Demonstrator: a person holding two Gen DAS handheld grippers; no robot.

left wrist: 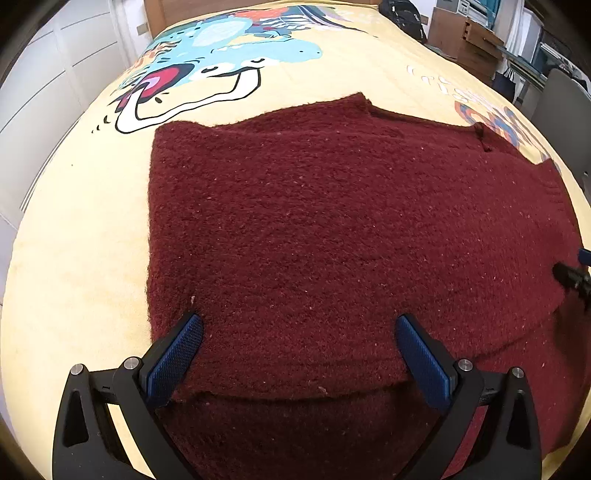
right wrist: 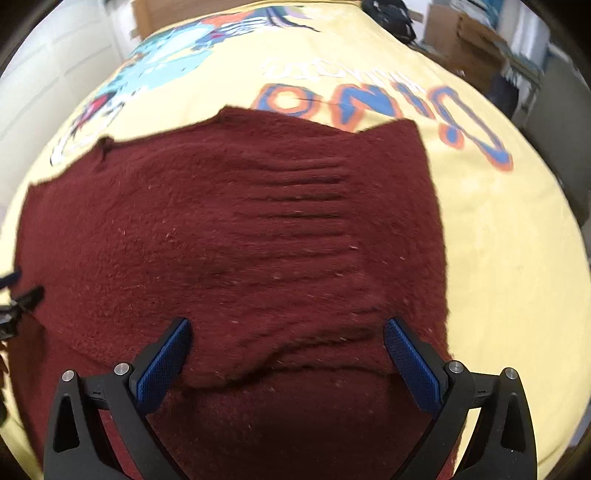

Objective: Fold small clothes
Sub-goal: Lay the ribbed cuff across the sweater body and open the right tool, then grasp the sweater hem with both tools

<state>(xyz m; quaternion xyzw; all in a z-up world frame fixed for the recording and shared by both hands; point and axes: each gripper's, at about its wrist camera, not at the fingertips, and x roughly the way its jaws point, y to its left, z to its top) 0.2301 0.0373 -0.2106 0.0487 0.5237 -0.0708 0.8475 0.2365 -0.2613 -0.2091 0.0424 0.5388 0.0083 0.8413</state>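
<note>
A dark red knitted garment (left wrist: 332, 229) lies spread on a yellow bedspread (left wrist: 74, 258), with a folded layer whose edge runs across just in front of me. My left gripper (left wrist: 299, 325) is open above the garment's near left part, its blue pads (left wrist: 173, 358) wide apart. In the right wrist view the same garment (right wrist: 240, 240) shows a ribbed band at its middle right. My right gripper (right wrist: 286, 332) is open over the near right part, its blue pads (right wrist: 410, 365) apart. Neither holds cloth. Each gripper shows at the other view's edge.
The bedspread has a cartoon dinosaur print (left wrist: 221, 48) and blue-orange lettering (right wrist: 369, 99). White wardrobe doors (left wrist: 48, 74) stand to the left. Wooden furniture and boxes (left wrist: 465, 40) and a dark bag (left wrist: 402, 14) stand beyond the bed's far right.
</note>
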